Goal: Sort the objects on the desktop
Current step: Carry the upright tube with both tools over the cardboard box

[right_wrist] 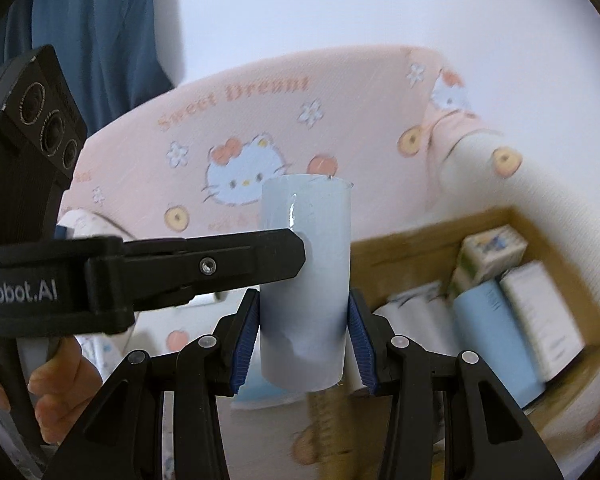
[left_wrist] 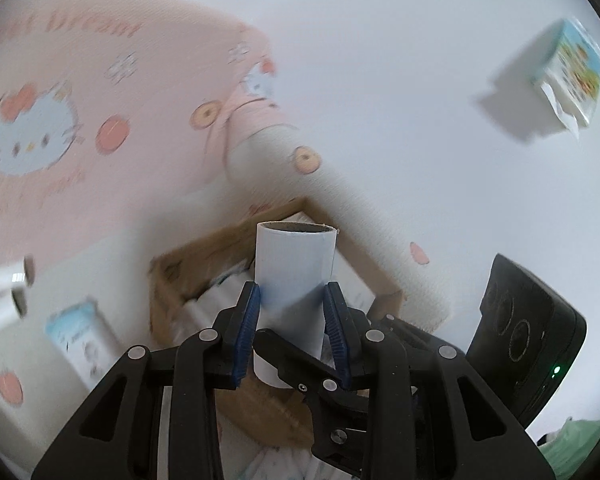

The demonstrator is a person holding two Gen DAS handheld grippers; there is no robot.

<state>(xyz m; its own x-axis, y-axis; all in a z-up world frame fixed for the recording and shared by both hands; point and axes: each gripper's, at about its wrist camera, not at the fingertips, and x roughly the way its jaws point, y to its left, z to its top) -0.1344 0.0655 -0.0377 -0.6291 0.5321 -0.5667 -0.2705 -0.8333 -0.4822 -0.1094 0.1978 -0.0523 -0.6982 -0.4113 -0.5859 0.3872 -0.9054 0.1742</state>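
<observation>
A white paper roll [left_wrist: 296,264] with a cardboard core stands upright between the blue pads of my left gripper [left_wrist: 292,292], which is shut on its lower half. The same roll [right_wrist: 306,280] also sits between the pads of my right gripper [right_wrist: 304,304], shut on it. The two grippers cross. A black finger of the right gripper [left_wrist: 296,360] passes in front of the roll's base in the left wrist view. In the right wrist view a left gripper finger [right_wrist: 220,264] reaches in from the left and touches the roll. The roll hangs above a cardboard box [left_wrist: 204,248].
The cardboard box [right_wrist: 400,256] holds several white and blue packs. A pink cartoon-cat blanket [right_wrist: 260,120] lies behind it. A tissue pack [left_wrist: 568,72] sits far right, more rolls [left_wrist: 8,280] and a blue-white pack [left_wrist: 80,336] at left. A hand [right_wrist: 56,392] grips the left handle; a blue curtain [right_wrist: 100,20] hangs behind.
</observation>
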